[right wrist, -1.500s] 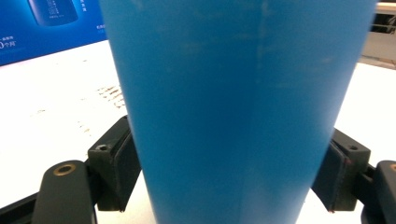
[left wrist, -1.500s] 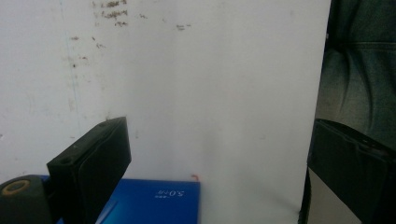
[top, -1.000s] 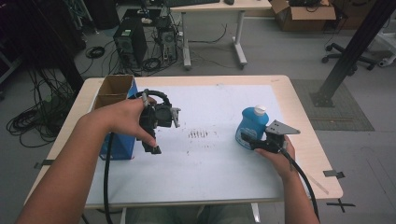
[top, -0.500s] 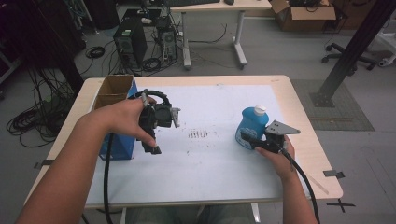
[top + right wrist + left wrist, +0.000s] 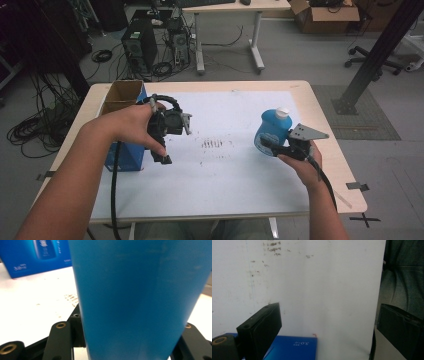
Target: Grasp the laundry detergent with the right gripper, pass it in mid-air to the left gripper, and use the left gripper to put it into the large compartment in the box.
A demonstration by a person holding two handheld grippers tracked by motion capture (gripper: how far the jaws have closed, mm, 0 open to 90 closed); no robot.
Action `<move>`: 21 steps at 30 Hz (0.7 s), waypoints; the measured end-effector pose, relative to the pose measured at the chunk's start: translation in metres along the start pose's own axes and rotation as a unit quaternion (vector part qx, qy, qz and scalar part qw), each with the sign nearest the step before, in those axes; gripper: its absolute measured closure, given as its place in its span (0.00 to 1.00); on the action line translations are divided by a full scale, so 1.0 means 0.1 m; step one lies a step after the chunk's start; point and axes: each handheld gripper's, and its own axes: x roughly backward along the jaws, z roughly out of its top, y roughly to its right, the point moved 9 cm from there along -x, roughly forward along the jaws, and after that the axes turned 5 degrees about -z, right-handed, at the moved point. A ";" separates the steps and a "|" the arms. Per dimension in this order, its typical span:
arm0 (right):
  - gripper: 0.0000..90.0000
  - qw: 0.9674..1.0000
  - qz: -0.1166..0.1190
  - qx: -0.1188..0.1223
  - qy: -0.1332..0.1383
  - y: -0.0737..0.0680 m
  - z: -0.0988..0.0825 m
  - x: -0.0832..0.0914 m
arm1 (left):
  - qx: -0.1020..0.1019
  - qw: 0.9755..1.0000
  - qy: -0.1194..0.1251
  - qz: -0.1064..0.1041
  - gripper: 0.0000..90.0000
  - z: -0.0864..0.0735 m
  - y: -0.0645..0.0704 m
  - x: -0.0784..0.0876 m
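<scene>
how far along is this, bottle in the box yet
Not yet. Done: the right tongs are shut on the blue bottle, which looks lifted just off the white mat. In hand: carrying it. Left, probably: moving it to the open blue box at the table's left, beside which the left tongs wait open.

**Both hands up over the table**

The left gripper [image 5: 165, 135] points down from a bent wrist, jaws wide apart with nothing between them. The right gripper [image 5: 270, 142] lies level, pointing away from the person, jaws just closed on a bottle [image 5: 272, 131].
</scene>
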 end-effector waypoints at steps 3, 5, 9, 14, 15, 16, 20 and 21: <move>0.49 1.000 0.014 0.007 0.006 -0.03 0.14 0.06 | 0.002 1.000 -0.002 -0.002 0.07 0.00 0.00 0.02; 0.49 1.000 0.024 0.018 0.005 -0.06 0.24 0.11 | 0.004 1.000 -0.002 -0.002 0.07 -0.01 0.00 0.04; 0.49 0.999 0.036 0.028 0.000 -0.09 0.32 0.17 | 0.006 1.000 -0.003 -0.002 0.07 -0.02 -0.01 0.07; 0.49 0.998 0.053 0.046 0.000 -0.10 0.43 0.27 | 0.006 1.000 -0.003 -0.002 0.06 -0.01 -0.01 0.10; 0.49 0.997 0.056 0.048 0.000 -0.11 0.46 0.29 | 0.006 1.000 -0.003 -0.002 0.07 -0.01 -0.01 0.11; 0.49 0.997 0.057 0.049 0.001 -0.11 0.47 0.30 | 0.006 1.000 -0.004 -0.002 0.07 0.00 -0.01 0.11; 0.49 0.995 0.077 0.056 0.006 -0.15 0.55 0.36 | 0.004 1.000 -0.006 0.000 0.07 0.02 -0.01 0.14; 0.49 0.995 0.083 0.056 0.007 -0.17 0.57 0.38 | 0.005 1.000 -0.007 0.000 0.07 0.03 -0.01 0.15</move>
